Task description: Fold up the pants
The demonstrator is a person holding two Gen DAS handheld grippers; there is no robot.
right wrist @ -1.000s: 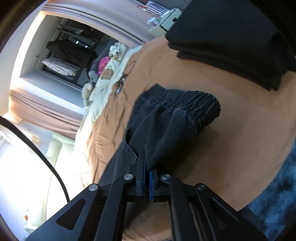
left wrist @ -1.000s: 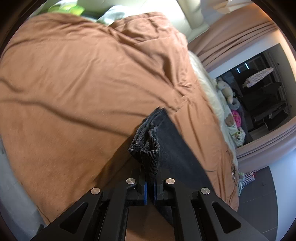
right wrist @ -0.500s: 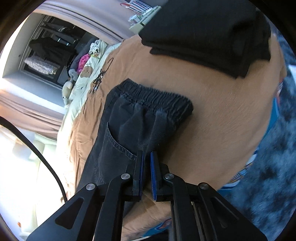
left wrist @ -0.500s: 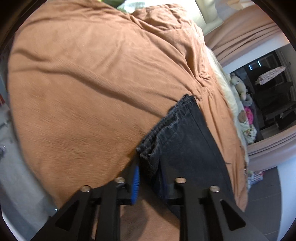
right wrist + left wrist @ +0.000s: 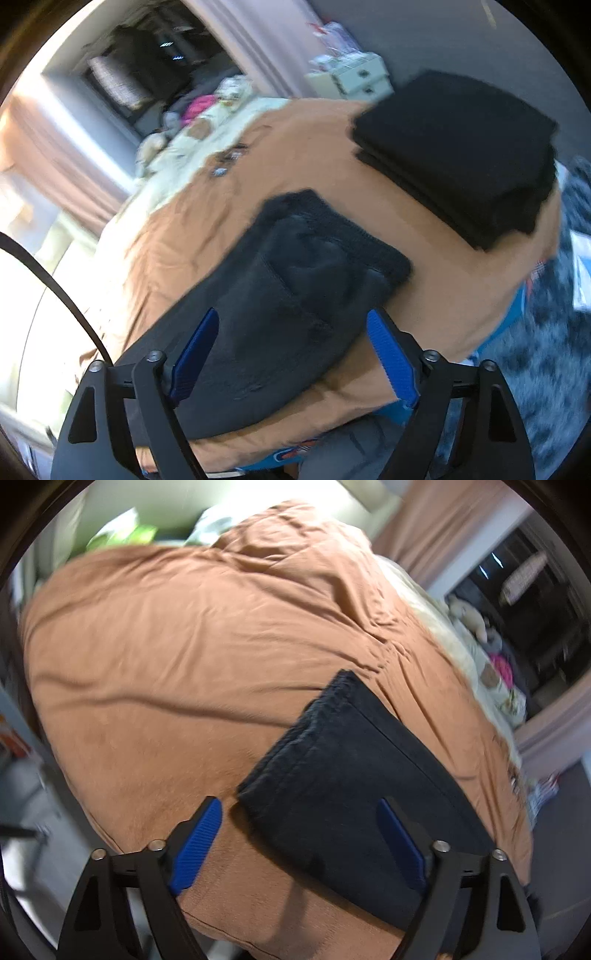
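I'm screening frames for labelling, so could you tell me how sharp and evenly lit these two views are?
Left wrist view: pants and brown bedspread slightly motion-smeared, window glare at the top. Right wrist view: blurrier throughout, folded black stack soft-edged, left side washed out.

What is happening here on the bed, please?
A person with a gripper in each hand is folding dark pants on a bed with a brown cover. The pants lie flat on the cover, waistband end toward the middle of the bed. The left gripper and the right gripper are both opening, their blue fingers spread and pressing on nothing. A stack of folded black clothes sits near the corner of the bed.
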